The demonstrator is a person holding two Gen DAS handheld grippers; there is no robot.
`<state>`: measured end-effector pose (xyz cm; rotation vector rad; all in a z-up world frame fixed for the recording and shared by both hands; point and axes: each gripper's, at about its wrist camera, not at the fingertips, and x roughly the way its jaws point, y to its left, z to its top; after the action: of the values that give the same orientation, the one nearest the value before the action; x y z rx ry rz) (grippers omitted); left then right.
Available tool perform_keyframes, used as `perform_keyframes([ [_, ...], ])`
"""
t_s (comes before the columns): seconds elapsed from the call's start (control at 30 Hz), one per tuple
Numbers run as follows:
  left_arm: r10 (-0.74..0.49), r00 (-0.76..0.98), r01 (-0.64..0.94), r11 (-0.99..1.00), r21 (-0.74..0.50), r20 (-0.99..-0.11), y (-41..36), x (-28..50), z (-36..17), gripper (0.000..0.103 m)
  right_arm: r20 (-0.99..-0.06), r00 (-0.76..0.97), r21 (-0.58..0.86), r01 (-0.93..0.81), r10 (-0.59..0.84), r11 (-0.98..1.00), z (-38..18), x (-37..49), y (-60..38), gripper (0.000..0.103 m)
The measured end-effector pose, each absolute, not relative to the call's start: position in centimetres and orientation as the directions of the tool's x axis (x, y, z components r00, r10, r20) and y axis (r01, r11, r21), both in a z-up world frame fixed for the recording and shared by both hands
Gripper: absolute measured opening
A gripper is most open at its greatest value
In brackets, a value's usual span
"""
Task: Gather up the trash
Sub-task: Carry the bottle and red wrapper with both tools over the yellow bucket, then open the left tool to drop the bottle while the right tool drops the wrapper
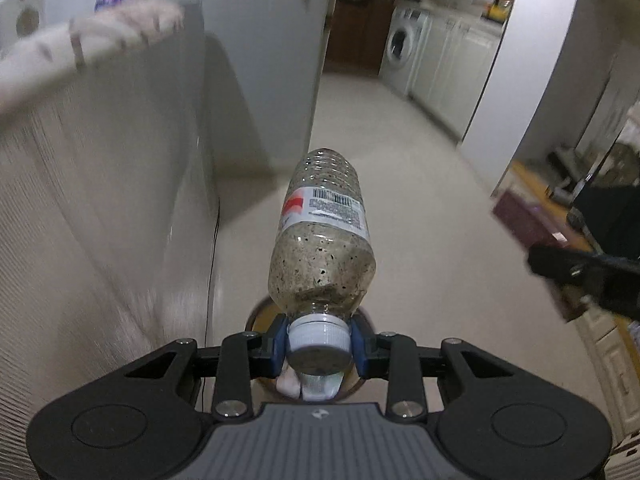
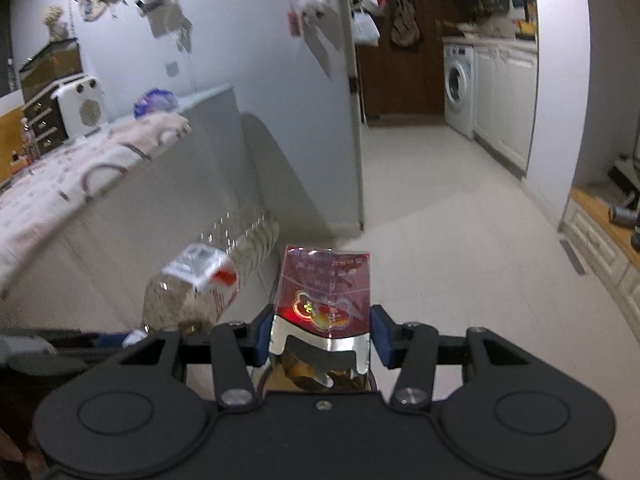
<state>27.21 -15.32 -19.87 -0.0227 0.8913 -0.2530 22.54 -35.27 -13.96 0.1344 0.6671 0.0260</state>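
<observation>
My left gripper is shut on the white cap of a dirty clear plastic bottle, which points forward above the floor. Under it a round brown bin holds white scraps. The bottle also shows in the right wrist view, left of my right gripper. A red, silver-edged cigarette pack sits between the right gripper's blue pads; the right pad stands a little off it. The right gripper's dark fingers also show in the left wrist view.
A white cabinet with a patterned cloth runs along the left. A wall corner stands ahead. A washing machine and white cupboards lie beyond. A low wooden unit is on the right.
</observation>
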Motion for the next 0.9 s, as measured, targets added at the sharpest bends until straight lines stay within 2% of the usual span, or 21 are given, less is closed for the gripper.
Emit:
perform_keyframes([
  [0.33,-0.151,0.397,0.1,0.988,-0.121,-0.905,-14.9,32.5,-31.0,0.034,-0.726,0.683,0.192,0.092,0.079,0.977,-21.9,25.1,-37.6,0.05],
  [0.67,-0.164,0.241,-0.009,0.985,-0.171,-0.956,-15.4,38.4,-38.8,0.034,-0.815,0.566,0.231,0.124,0.122,0.965,-28.9,29.4,-37.7,0.05],
  [0.9,-0.171,0.192,-0.057,0.981,-0.185,-0.966,-15.9,41.9,-43.1,0.034,-0.85,0.506,0.237,0.118,0.147,0.964,-32.3,32.0,-36.6,0.05],
])
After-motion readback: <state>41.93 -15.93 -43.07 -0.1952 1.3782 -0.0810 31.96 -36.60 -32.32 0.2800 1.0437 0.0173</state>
